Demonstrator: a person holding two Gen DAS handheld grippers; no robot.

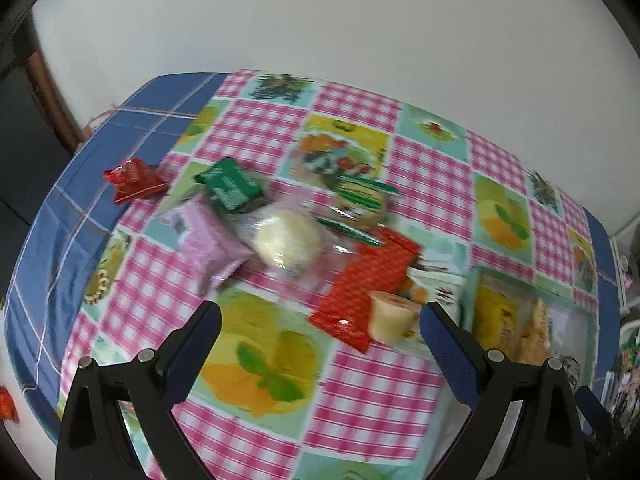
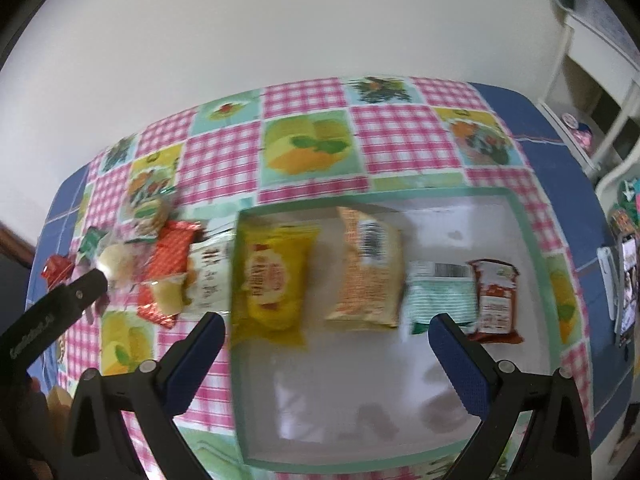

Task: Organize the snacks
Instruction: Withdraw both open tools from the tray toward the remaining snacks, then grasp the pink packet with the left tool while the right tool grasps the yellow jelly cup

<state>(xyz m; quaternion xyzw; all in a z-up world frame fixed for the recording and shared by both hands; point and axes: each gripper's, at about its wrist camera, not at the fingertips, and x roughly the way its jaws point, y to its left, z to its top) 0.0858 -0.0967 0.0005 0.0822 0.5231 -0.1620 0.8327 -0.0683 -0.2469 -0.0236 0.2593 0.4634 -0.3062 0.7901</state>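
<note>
Over tray: right gripper wide, empty; left gripper wide, empty | four packets inside

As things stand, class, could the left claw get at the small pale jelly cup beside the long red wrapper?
Probably yes. The left claw is open and empty, and the small pale jelly cup sits uncovered just ahead, resting against the long red wrapper.

Pink-checked tablecloth; seemingly yellow packet.
</note>
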